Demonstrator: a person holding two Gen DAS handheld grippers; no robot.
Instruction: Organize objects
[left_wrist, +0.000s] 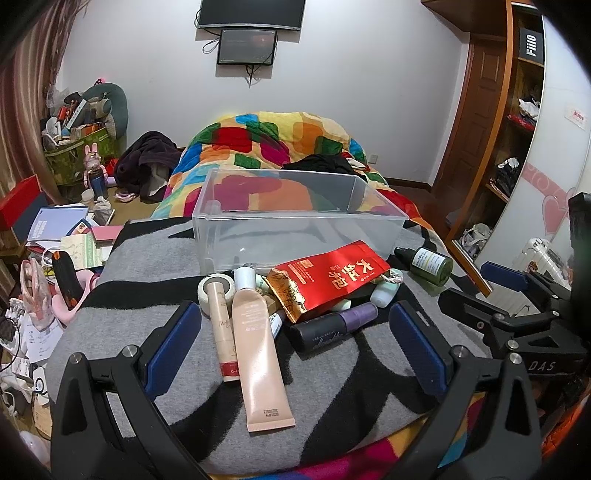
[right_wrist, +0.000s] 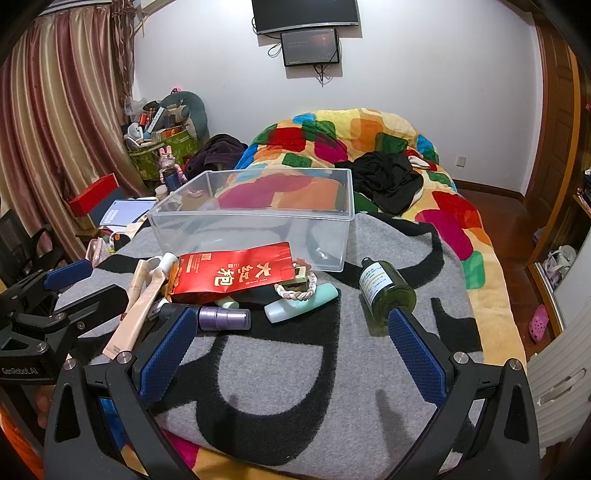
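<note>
Green bottle (right_wrist: 386, 288) lies on its side, just ahead of right gripper (right_wrist: 291, 356), touching its right finger | long axis runs away, cap far | right gripper wide open, empty, nearer | left gripper (left_wrist: 293, 349) open over tube (left_wrist: 258, 350) | bin (right_wrist: 258, 221) beyond, empty

red pouch (left_wrist: 325, 275) | green bottle (right_wrist: 388, 291) | grey-black blanket (right_wrist: 295, 387)

Both views are evenly, fairly brightly lit and sharp at centre. Fisheye distortion bends the curtains (right_wrist: 55, 110) and wardrobe (left_wrist: 509, 110); corners vignette black. Soft shadows fall on the grey blanket (right_wrist: 295, 387).
</note>
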